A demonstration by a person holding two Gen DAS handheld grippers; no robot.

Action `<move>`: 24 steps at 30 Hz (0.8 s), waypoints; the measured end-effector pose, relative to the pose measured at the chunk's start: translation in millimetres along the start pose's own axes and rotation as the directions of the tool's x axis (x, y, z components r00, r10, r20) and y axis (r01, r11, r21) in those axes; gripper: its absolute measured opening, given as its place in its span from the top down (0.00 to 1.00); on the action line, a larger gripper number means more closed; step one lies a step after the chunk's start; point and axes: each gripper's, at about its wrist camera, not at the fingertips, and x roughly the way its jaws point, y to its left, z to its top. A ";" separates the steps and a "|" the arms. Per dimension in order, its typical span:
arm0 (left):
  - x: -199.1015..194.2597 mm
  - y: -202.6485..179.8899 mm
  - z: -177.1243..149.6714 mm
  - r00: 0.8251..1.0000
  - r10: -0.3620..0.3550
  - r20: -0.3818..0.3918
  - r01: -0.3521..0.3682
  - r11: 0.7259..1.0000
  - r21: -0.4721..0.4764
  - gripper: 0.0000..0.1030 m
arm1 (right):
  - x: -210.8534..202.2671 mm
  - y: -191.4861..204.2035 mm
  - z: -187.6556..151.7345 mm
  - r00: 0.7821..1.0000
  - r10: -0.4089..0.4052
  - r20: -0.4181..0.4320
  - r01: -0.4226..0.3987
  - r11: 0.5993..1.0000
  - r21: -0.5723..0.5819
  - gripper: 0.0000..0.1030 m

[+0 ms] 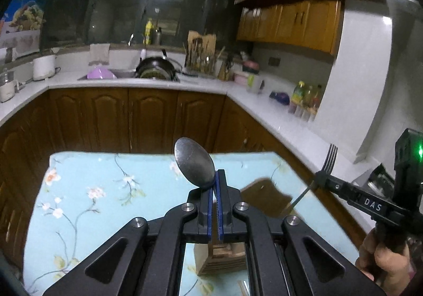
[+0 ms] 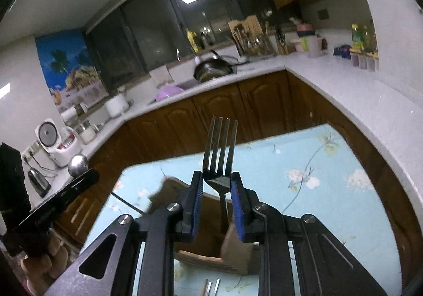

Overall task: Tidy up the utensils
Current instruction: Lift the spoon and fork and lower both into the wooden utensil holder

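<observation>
A spoon (image 1: 195, 162) is pinched upright by the left gripper (image 1: 216, 185) at frame centre and a fork (image 2: 220, 155) likewise by the right gripper (image 2: 217, 185), seemingly for dropping into the wooden holder (image 2: 211, 251) below.

The left gripper (image 1: 216, 180) is pointing up the middle of its frame, jaws pressed together. The right gripper (image 2: 217, 182) is holding its jaws slightly apart. A hand (image 1: 383, 259) is gripping the right gripper's handle at lower right.
</observation>
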 end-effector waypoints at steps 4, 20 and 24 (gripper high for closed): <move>29.7 -2.4 -11.0 0.999 0.005 -0.033 -0.005 1.000 -0.001 0.99 | 12.6 -7.7 -13.0 0.999 0.004 -0.033 -0.004 1.000 0.018 0.81; 49.8 2.6 -3.9 0.997 0.024 -0.072 -0.022 0.999 0.024 0.99 | 23.1 -10.3 -26.1 0.998 0.005 -0.067 -0.005 1.000 -0.001 0.87; 46.8 4.6 -9.5 0.997 0.025 -0.069 -0.023 0.999 0.022 0.99 | 27.1 -14.1 -27.3 0.997 0.001 -0.083 0.000 1.000 0.019 0.87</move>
